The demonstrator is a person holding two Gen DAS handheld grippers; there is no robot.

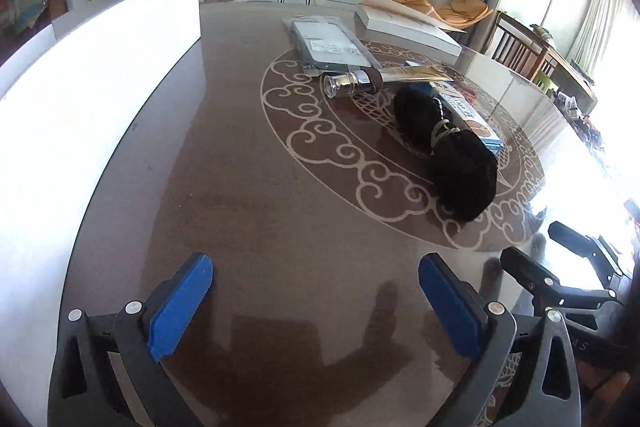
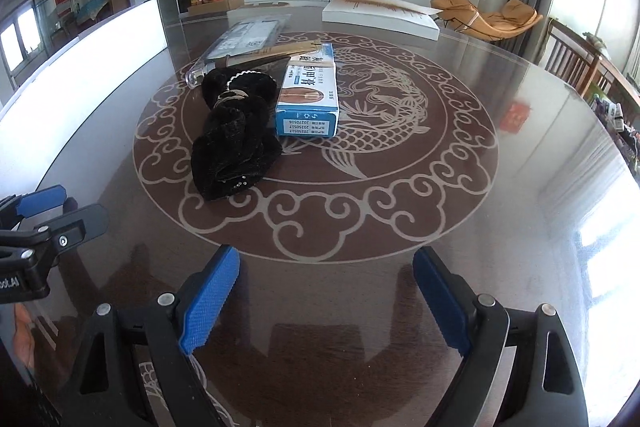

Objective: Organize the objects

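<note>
- Nearest the lens, the left claw hangs over bare worktop with its blue pads spread wide and nothing between them.
- At the far left a long white box lies along the worktop edge, well apart from the other items.
- Toward the centre a flat grey packet lies at the back, with a clear glass bottle lying on its side just in front of it; being round, it would likely roll if nudged.
- A black velvet pouch lies slumped against the bottle; soft fabric may snag or drag its neighbours when lifted.
- Just right of it, touching, rests a blue-and-white carton, with a tan strip across its far end.
- The right claw is likewise spread and empty, near the pattern's rim; with both claws close together, reaching for the same cluster risks a collision.
</note>
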